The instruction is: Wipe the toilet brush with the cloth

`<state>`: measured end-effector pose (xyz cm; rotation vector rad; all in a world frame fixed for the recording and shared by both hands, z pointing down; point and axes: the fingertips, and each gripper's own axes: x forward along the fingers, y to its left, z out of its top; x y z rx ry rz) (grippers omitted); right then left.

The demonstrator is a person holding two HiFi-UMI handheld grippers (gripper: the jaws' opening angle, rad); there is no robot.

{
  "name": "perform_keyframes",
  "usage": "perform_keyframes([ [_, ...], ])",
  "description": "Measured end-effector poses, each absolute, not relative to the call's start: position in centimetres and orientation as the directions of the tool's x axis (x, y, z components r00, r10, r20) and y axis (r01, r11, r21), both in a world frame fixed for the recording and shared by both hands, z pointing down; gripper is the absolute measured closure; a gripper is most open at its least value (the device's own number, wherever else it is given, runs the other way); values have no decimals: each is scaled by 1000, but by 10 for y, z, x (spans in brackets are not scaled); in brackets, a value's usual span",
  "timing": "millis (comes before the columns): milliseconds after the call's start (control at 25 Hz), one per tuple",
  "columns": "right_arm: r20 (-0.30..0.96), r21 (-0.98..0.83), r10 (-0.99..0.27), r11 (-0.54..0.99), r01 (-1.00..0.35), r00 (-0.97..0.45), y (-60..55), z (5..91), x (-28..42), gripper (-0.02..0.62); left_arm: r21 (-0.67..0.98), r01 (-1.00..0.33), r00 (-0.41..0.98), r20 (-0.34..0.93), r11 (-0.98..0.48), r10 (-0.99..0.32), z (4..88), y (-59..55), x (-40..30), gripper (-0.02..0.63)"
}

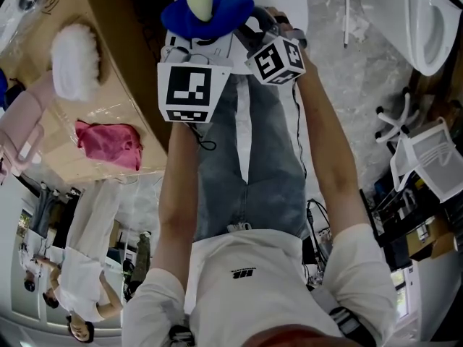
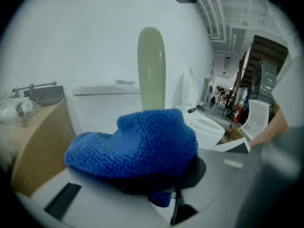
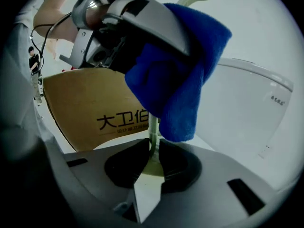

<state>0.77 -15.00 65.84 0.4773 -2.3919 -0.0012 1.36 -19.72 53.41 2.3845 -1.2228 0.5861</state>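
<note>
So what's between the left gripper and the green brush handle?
The blue cloth, pinched by the left gripper, covers the toilet brush handle there. The left gripper view shows it.

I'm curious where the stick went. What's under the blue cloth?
The green handle pokes out above the cloth and below it, into the right tool. The part inside is covered.

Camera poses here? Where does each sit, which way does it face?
Head view: on the person's head, facing steeply down; shows forearms, shirt, jeans, left gripper and right gripper.
Left gripper view: rides the left gripper, looks along its jaws, shut on the blue cloth; toilet beyond.
Right gripper view: rides the right gripper, looks along its jaws, shut on the toilet brush shaft; left gripper above.
Shared: all three show blue cloth and toilet brush.
</note>
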Motion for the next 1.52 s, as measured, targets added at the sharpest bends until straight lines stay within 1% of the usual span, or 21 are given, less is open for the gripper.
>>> perform_keyframes([
  [280, 640, 126, -341, 931, -343, -689, -151, 659, 8, 534, 163, -833, 540, 450, -529, -711, 483, -212, 9, 508],
  [720, 654, 126, -349, 925, -358, -671, -151, 658, 7, 534, 184, -837, 547, 317, -516, -775, 425, -224, 2, 442],
  [960, 683, 111, -340, 923, -367, -647, -151, 659, 5, 529, 152, -840, 541, 294, -520, -788, 404, -219, -8, 420],
  [1280, 737, 66, -308, 919, -389, -602, -153, 662, 5, 516, 142, -842, 540, 246, -521, -805, 367, -216, -21, 420],
  [1400, 739, 22, -289, 913, -407, -608, -152, 652, 4, 502, 141, -844, 536, 253, -517, -805, 361, -213, -27, 420],
  [1520, 720, 16, -307, 904, -428, -622, -153, 631, 1, 500, 138, -847, 531, 260, -513, -807, 354, -210, -35, 420],
])
